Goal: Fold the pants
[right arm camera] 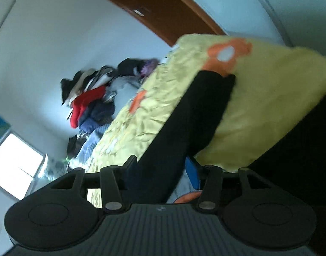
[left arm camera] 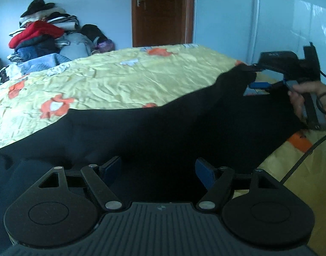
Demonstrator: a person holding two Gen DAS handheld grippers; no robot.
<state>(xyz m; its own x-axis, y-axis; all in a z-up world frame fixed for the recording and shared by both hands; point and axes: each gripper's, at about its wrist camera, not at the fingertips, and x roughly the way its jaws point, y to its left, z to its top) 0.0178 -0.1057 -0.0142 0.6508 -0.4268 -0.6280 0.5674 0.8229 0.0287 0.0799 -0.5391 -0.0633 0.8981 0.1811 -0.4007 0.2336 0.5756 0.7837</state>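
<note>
Pants (left arm camera: 154, 132): one pair, black, spread across near side of bed (left arm camera: 124, 79), right end lifted off the bedspread
Left gripper (left arm camera: 157, 168): low over the near edge of the cloth, blue pads wide apart, nothing pinched far as can tell
Right gripper (right arm camera: 160, 166): seen from the left wrist view at far right, clamped on a raised corner of the fabric; own view blurry, black strip running between its fingers, so looks like gripping
Count: two grippers, one pair of pants, one clothes pile (left arm camera: 41, 36) far left, one door (left arm camera: 160, 10) far wall
Risk: only one corner held, so could sag or bunch if lifted further, lopsided fold
Risk 2: thin pinch, fabric might slip out if tugged sideways
Risk 3: dark cloth, seams hard to make out, easy to misalign legs
</note>
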